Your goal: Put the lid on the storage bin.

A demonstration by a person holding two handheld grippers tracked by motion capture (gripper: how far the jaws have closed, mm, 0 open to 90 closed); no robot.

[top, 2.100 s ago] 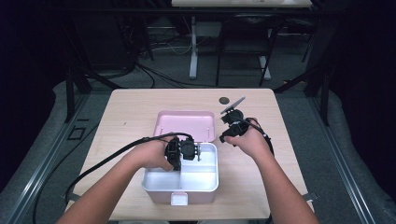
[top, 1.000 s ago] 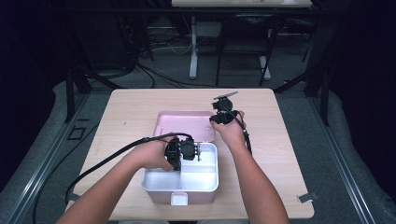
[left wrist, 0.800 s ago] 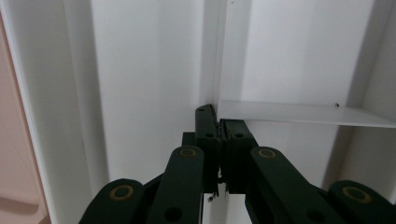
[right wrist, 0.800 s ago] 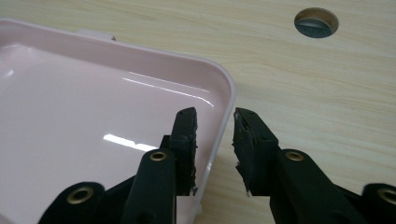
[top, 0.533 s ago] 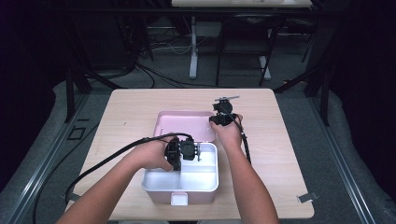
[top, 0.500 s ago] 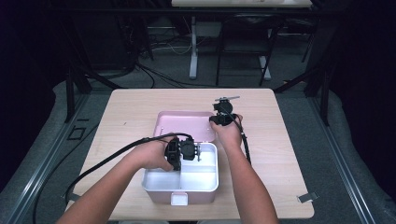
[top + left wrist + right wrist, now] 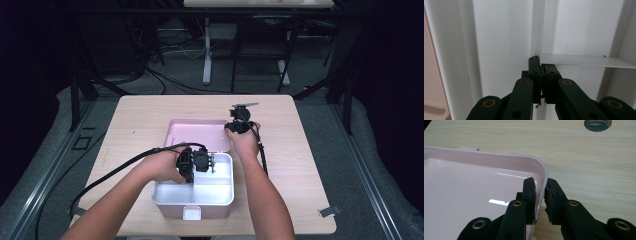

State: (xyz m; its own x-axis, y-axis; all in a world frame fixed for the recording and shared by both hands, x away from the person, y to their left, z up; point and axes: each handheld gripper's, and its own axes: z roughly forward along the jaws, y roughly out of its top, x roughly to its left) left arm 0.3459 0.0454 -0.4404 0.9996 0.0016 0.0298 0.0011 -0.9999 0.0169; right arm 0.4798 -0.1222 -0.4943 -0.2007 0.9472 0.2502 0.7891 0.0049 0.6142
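My right claw [image 7: 539, 188] has come off the bare table and now pinches the pink lid's [image 7: 474, 192] rim; my left claw [image 7: 541, 68] stays clamped on the box's divider [image 7: 584, 60]

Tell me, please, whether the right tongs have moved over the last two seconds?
Yes. The right tongs moved left, from the bare table to the pink lid, whose right rim they now grip.

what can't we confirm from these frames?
- High view: the left hand-held gripper and hand hide part of the white box floor.
- Left gripper view: the divider runs off the right edge.
- Right gripper view: the table hole is cut by the top edge; the pink lid runs off the left.
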